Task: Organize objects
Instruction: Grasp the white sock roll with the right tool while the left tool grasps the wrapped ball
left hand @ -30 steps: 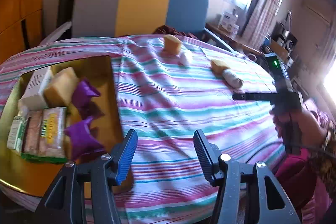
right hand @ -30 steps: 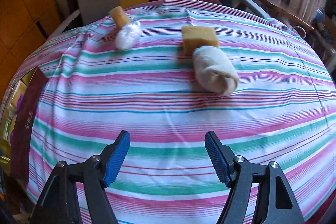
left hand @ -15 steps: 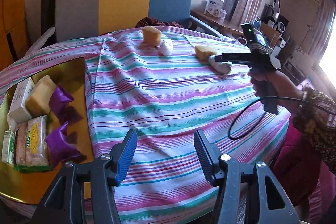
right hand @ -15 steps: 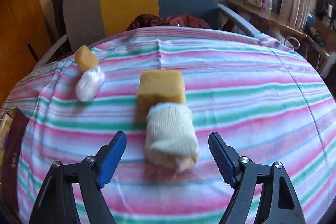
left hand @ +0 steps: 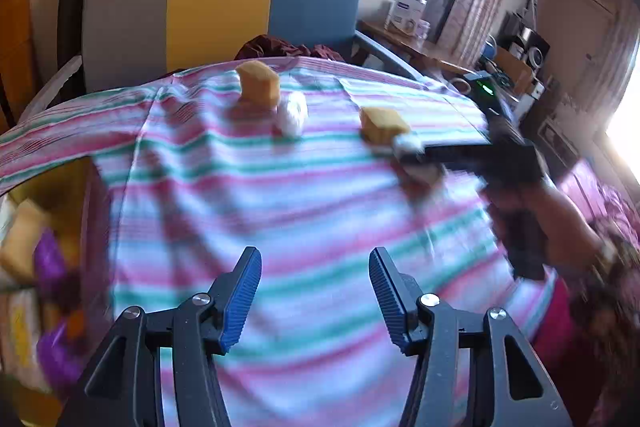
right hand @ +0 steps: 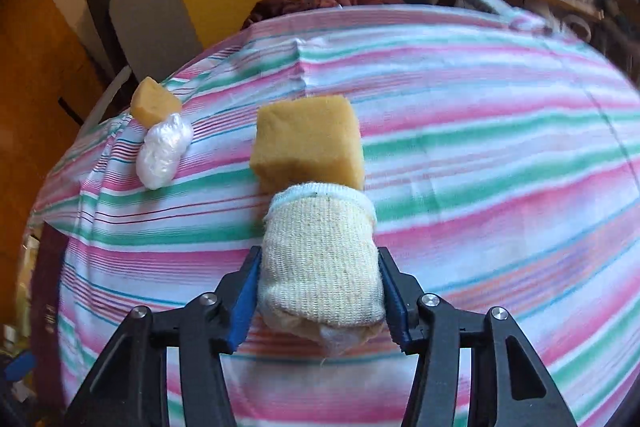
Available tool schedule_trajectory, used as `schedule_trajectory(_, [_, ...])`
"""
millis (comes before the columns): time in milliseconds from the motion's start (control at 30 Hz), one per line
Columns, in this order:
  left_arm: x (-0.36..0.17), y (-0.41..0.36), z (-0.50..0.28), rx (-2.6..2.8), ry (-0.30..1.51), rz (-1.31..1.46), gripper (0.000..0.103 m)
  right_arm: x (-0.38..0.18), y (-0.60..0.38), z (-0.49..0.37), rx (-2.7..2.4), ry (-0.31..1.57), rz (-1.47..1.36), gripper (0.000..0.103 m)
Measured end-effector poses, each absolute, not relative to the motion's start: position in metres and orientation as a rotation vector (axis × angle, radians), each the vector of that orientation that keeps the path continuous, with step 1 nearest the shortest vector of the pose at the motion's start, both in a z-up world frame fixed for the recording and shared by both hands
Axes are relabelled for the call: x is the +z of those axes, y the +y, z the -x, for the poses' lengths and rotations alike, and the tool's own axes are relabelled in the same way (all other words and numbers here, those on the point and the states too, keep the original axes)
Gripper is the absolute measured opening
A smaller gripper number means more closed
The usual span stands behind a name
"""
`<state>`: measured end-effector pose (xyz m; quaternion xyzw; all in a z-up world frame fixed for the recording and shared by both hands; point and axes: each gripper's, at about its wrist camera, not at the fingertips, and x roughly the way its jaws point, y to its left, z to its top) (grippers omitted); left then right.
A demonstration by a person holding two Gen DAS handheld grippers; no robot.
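The cream knitted rolled sock (right hand: 320, 267) lies on the pink, green and white striped tablecloth (right hand: 500, 155), its far end touching a yellow sponge block (right hand: 308, 143). The right wrist view shows the right gripper (right hand: 320, 291) angled steeply down with its blue pads at both sides of the sock, the jaws closing on it. Only the left wrist view shows the hand (left hand: 560, 223) holding that gripper from the right, and, blurred at the left edge, a yellow tray (left hand: 36, 403) with purple packets (left hand: 56, 347). The left gripper (left hand: 316, 291) tilts down over bare cloth, its jaws fairly wide apart with nothing between them. Farther off lie a second sponge piece (right hand: 154, 105) touching a white plastic-wrapped bundle (right hand: 162, 151).
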<state>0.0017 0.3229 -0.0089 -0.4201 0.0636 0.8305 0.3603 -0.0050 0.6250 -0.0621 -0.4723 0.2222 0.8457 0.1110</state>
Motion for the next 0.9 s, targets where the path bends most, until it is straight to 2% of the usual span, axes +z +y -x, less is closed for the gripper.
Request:
schedule_trajectory(200, [-0.027,0.381,0.069,2.212,0.155,1.147,0.057,-0.064,0.614,-0.002,2.472,0.585,1.48,0.055])
schedule_trajectory(367, [-0.044,0.433,0.113,2.258,0.284,1.12,0.057,-0.065,0.616,-0.001,2.474,0.609,1.487,0.055])
schedule_trajectory(667, [-0.076,0.466,0.157,2.26,0.202,1.2,0.056,-0.065,0.615,0.002,2.465,0.621,1.486,0.056])
schedule_trajectory(700, [-0.076,0.466,0.156,2.268,0.196,1.169,0.053,-0.065,0.615,0.002,2.464,0.624,1.487,0.056])
schedule_trajectory(733, [-0.077,0.467,0.155,2.267,0.201,1.152,0.038,-0.065,0.615,0.002,2.463,0.626,1.489,0.056])
schedule_trajectory(767, [-0.079,0.468,0.152,2.269,0.223,1.131,0.032,-0.065,0.614,0.002,2.463,0.627,1.489,0.056])
schedule_trajectory(900, [-0.08,0.461,0.146,2.29,0.212,1.099,0.028,-0.064,0.611,0.002,2.472,0.602,1.484,0.056])
